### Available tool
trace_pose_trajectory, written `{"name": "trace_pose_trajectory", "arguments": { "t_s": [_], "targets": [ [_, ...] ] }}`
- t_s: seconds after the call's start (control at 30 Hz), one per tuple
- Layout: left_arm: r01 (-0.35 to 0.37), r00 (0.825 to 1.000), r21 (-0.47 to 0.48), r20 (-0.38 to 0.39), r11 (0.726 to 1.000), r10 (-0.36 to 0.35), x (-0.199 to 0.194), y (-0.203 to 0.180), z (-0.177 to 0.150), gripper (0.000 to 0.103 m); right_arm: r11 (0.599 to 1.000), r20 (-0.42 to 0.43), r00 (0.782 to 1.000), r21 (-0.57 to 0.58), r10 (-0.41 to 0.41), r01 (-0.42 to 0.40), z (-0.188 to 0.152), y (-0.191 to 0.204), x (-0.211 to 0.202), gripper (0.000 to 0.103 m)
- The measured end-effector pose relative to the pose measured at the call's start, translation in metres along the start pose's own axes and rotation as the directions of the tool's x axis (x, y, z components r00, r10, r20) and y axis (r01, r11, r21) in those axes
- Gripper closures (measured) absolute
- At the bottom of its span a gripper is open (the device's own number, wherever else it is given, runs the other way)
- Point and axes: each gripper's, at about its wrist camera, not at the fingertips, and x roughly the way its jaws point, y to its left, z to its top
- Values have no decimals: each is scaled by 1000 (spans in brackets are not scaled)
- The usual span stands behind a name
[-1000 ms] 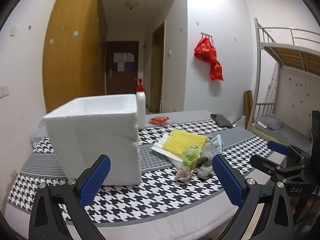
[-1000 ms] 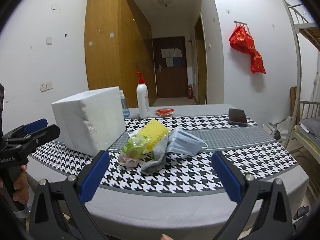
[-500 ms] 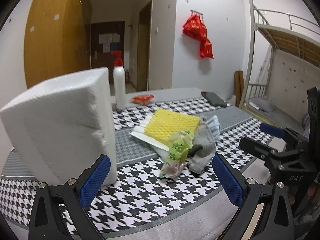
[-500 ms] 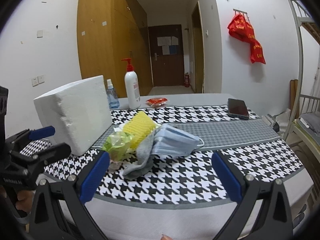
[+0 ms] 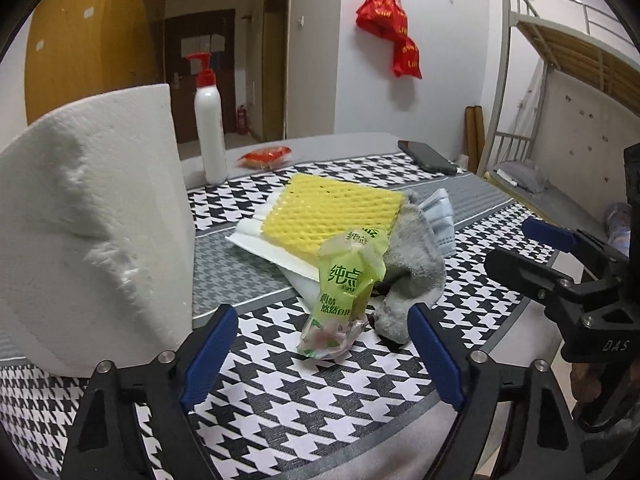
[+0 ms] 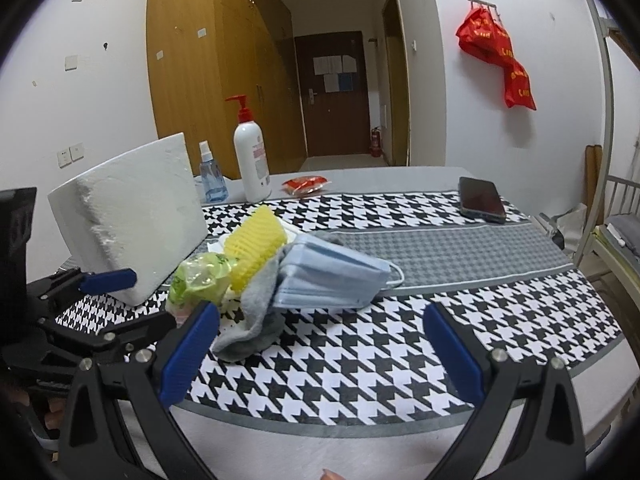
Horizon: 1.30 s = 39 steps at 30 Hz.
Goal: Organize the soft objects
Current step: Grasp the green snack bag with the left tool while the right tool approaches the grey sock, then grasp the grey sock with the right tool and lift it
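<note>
At frame centre, the green packet (image 5: pixel 347 280) is framed by the closing, empty left gripper (image 5: pixel 322 350); the leaning grey sock (image 5: pixel 412 268) could be dragged along, while the right gripper (image 6: pixel 320 344) is held wide open, empty.

Houndstooth black-white cloth (image 5: pixel 304 392) — yellow mesh foam (image 5: pixel 332 212), grey sock (image 5: pixel 416 268), pale-blue mask (image 6: pixel 332 272), white foam box (image 5: pixel 92 216).

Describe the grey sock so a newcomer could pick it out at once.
Start at the big white foam box on the houndstooth table; the pile of soft things lies beside it. The grey sock slumps at the pile's near edge, between the green plastic packet and the blue face mask. It is the only fuzzy grey cloth there.
</note>
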Motion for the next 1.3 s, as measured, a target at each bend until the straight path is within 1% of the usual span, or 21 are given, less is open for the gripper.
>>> {"name": "trace_pose_trajectory", "arguments": {
  "t_s": [0.17,0.27,0.33,0.43,0.47,0.53,0.67,0.73,0.8,1.0,1.3],
  "targets": [
    [-5,1000,25,-28,1000,5,11,-6,4,26,1000,-6,1000,11,12,-11,1,-5,6,0],
    [-8,999,29,-48,1000,9,18,-7,5,34,1000,-11,1000,16,25,-25,0,-6,9,0],
    [-4,998,32,-62,999,6,22,-7,5,45,999,-17,999,15,29,-29,0,-7,11,0],
    [3,997,29,-83,1000,-1,28,-7,4,54,999,-26,999,22,40,-40,0,-9,15,0],
    [6,996,30,-88,1000,-3,30,-7,4,55,999,-28,999,24,43,-42,0,-10,16,0],
    [9,996,32,-93,999,-6,32,-8,4,61,998,-35,998,25,51,-50,0,-10,19,0],
    [15,996,32,-93,999,-12,35,-10,4,68,998,-48,997,27,64,-63,0,-9,24,0],
    [20,996,28,-92,999,-17,35,-10,5,75,997,-53,996,37,76,-74,-1,-10,26,0],
    [32,995,26,-95,999,-29,35,-9,5,78,995,-61,994,49,94,-91,0,-10,29,0],
    [58,994,8,-92,998,-57,27,-8,2,79,992,-84,989,48,124,-120,3,-6,37,0],
    [39,997,-28,-67,999,-40,17,-3,-5,79,987,-143,976,36,162,-158,6,0,47,0]
  ]
}}
